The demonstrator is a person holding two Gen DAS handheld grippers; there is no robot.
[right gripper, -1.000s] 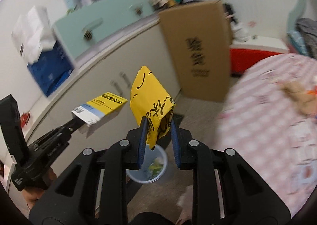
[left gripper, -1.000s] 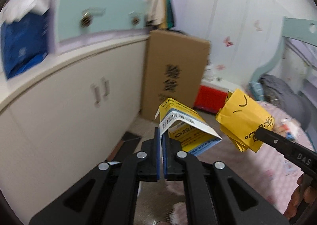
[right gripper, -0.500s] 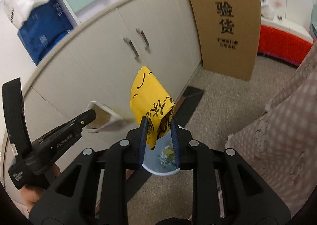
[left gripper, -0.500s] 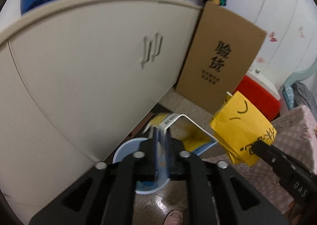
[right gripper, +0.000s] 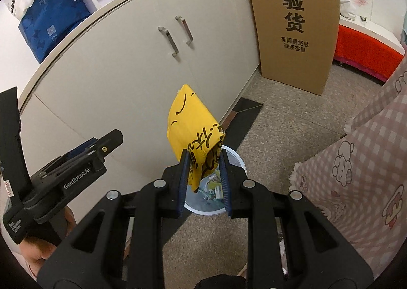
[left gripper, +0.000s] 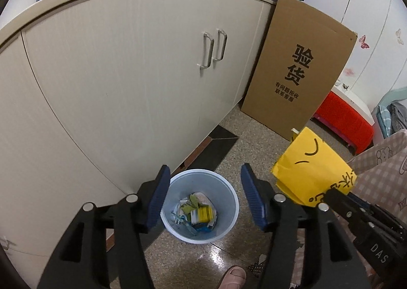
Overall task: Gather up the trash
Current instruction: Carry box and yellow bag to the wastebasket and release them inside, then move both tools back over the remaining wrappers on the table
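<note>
A light blue trash bin (left gripper: pixel 229 215) stands on the floor against the cabinet, with wrappers and a yellow-and-blue carton (left gripper: pixel 202 214) lying in it. My left gripper (left gripper: pixel 204 171) hangs right above the bin, its jaws opening with nothing between them. My right gripper (right gripper: pixel 203 161) is shut on the lower edge of a folded yellow paper bag (right gripper: pixel 189 123) that stands up from its pads. In the right wrist view the bin (right gripper: pixel 236 159) is partly hidden behind that bag. The left wrist view shows the yellow bag (left gripper: pixel 310 169) to the right of the bin.
A beige cabinet (left gripper: pixel 122 80) with two metal handles runs along the left. A tall cardboard box (left gripper: pixel 297 77) leans by it, with a red box (left gripper: pixel 343 118) behind. A pink checked cloth (right gripper: pixel 361 166) hangs at the right. A slippered foot (left gripper: pixel 234 276) is near the bin.
Both grippers came down over the bin. The left gripper opened and the yellow-and-blue carton left its jaws; it now lies in the bin. The right still grips the yellow bag.
</note>
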